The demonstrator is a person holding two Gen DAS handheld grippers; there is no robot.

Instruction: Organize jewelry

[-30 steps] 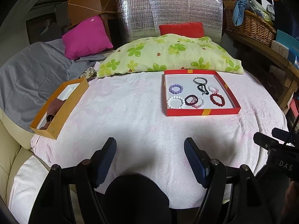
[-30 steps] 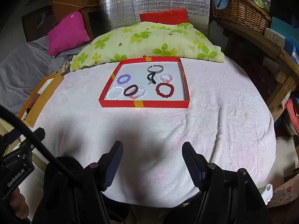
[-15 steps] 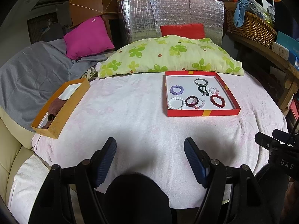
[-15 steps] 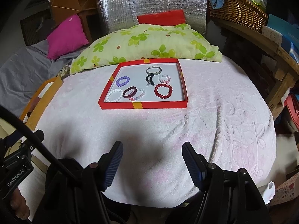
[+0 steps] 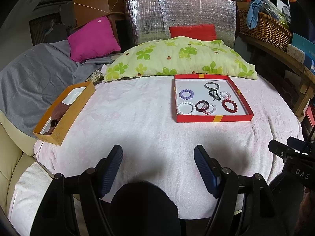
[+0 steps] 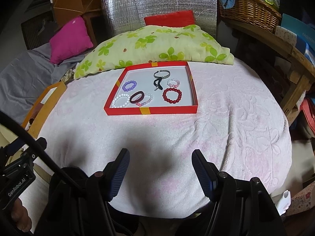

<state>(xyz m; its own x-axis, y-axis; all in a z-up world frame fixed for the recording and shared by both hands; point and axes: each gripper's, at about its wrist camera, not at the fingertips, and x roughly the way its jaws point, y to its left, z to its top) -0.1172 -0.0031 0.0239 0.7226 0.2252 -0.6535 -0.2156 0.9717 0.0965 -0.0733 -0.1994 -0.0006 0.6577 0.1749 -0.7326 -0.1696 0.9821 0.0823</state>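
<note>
The left hand-held gripper (image 5: 158, 169) stood spread wide above the pink-covered surface (image 5: 137, 122), holding and touching nothing. The right hand-held gripper (image 6: 160, 172) was likewise spread and empty. Bracelets lay in the red tray (image 6: 151, 110) ahead, well apart from both; an orange box (image 5: 65, 116) sat at the left edge. Legible markings: "GenRobot.AI" on the left unit (image 6: 16, 185), "DAS" on the right unit (image 5: 302, 174).
</note>
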